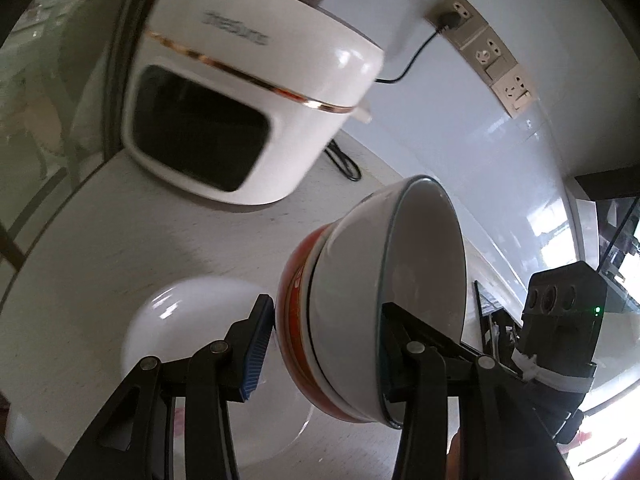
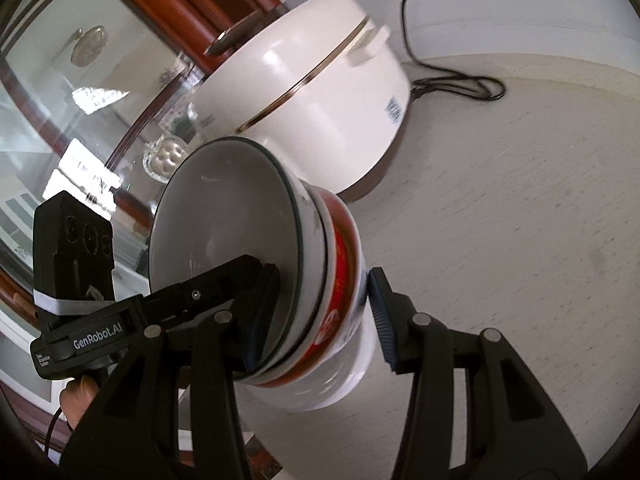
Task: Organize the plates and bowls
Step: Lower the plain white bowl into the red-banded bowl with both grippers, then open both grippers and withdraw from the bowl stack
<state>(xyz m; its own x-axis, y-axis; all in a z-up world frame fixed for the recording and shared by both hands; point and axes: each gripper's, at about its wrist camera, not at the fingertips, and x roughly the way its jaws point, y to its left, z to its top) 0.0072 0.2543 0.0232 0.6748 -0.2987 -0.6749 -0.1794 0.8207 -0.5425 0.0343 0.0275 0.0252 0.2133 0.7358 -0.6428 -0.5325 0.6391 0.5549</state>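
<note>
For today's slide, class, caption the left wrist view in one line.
Left gripper grips nested bowls above a white plate, rice cooker behind.

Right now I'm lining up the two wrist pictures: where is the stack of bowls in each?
Left wrist: stack of bowls, lower centre-right, opening turned right.
Right wrist: stack of bowls, centre-left, opening turned left.
Shared landmark: white rice cooker, behind the stack in both.
</note>
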